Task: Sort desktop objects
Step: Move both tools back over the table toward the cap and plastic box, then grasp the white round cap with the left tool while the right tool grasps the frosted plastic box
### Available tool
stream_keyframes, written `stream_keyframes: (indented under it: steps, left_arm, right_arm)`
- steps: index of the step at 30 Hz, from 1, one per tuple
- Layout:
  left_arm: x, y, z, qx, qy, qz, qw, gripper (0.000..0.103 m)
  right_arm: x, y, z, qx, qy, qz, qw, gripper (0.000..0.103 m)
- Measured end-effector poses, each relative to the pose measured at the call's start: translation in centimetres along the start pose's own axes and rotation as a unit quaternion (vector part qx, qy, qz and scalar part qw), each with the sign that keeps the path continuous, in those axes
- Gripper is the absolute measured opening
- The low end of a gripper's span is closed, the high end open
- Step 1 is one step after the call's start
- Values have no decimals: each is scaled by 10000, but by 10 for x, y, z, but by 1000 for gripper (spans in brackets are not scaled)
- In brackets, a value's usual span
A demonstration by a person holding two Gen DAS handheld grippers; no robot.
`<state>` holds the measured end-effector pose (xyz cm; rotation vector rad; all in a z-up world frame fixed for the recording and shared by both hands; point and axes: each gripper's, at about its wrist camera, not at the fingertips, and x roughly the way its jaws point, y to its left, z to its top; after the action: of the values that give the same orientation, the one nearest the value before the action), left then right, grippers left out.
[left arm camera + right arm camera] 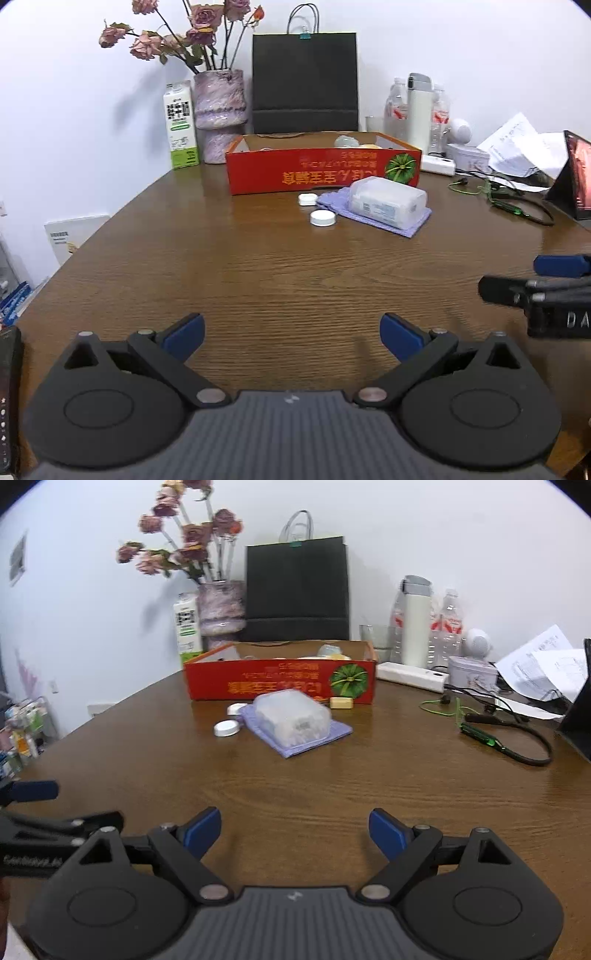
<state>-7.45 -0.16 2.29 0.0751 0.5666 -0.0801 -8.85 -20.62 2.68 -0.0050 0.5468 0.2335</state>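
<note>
We hold both left gripper (291, 334) and right gripper (295, 829) with fingers spread and empty, well short of the clear plastic box (293, 716) lying dead ahead on the purple cloth (325, 736), long axis slanting right toward us, neither arm clearly nearer.

At twelve o'clock a black paper bag (305, 81) stands against the wall. At eleven, a vase (219, 110) of dried roses (177, 33) beside a milk carton (180, 125). At two, a white flask (419, 110), water bottles (450, 627), loose papers (517, 147).
</note>
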Motion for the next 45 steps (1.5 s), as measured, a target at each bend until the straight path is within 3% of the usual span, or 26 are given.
stream_keyframes:
  steps: [6, 9, 13, 18, 21, 23, 24, 27, 34, 37, 45]
  left_arm:
    - [21, 3, 11, 44, 170, -390, 9991, 103]
    - [42, -2, 32, 292, -88, -553, 9980, 100]
    - [96, -14, 67, 706, -53, -587, 9958, 78]
    - [150, -10, 97, 518, 144, -913, 9944, 75]
    - [175, -4, 100, 276, 385, -962, 9942, 56]
    - [182, 1, 98, 142, 491, -994, 9937, 35]
    - [181, 1, 97, 200, 451, -979, 9940, 29]
    - [179, 1, 94, 220, 386, -1010, 9939, 28]
    - [146, 3, 97, -136, 124, -1104, 9937, 28]
    - [121, 4, 91, -218, 100, -1021, 9945, 28]
    - [60, -2, 50, -291, 104, -841, 9960, 28]
  right_arm:
    - [9, -4, 14, -9, 84, 203, 9998, 87]
    - [27, -10, 40, -151, 9, 187, 9997, 87]
    - [67, -19, 75, -400, 73, 257, 9988, 87]
    - [127, -24, 106, -446, 214, 347, 9982, 85]
    - [155, -28, 112, -360, 433, 584, 9967, 83]
    - [168, -29, 112, -287, 542, 699, 9957, 82]
    - [174, -29, 110, -245, 602, 697, 9955, 79]
    - [183, -29, 105, -180, 665, 709, 9951, 67]
    - [149, -37, 115, 60, 164, 525, 9985, 64]
    - [128, -40, 110, 185, 140, 412, 9989, 63]
    - [54, -19, 52, 182, 139, -38, 9997, 63]
